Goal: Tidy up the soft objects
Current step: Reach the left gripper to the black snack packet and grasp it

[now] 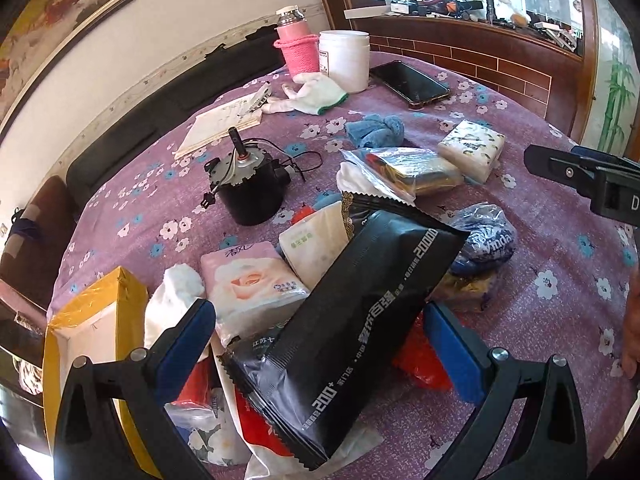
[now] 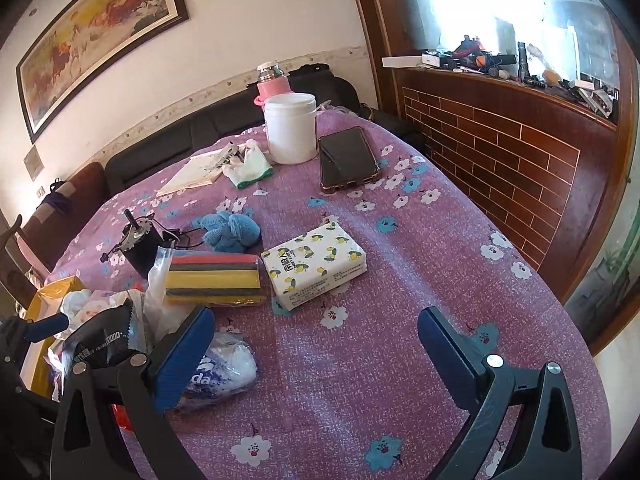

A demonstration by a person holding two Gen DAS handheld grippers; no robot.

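Observation:
My left gripper point(image 1: 320, 340) is open, its blue pads on either side of a black tissue pack point(image 1: 348, 328) that lies on a pile of soft packs. Whether the pads touch it I cannot tell. The pile holds a pink rose tissue pack point(image 1: 250, 280), a white tissue pack point(image 1: 314, 246) and a blue-white Vinda pack point(image 1: 486, 240). A bagged stack of sponges point(image 2: 214, 278), a lemon-print tissue pack point(image 2: 316, 270) and a blue cloth point(image 2: 230, 230) lie further out. My right gripper point(image 2: 316, 344) is open and empty above the purple tablecloth point(image 2: 380, 360).
A black motor with wires point(image 1: 250, 184), a phone point(image 2: 346, 158), a white jar point(image 2: 290, 128), a pink flask point(image 1: 294, 46), a white glove point(image 1: 316, 94) and a notebook point(image 1: 222, 124) lie on the table. A yellow box point(image 1: 86, 344) stands at the left edge.

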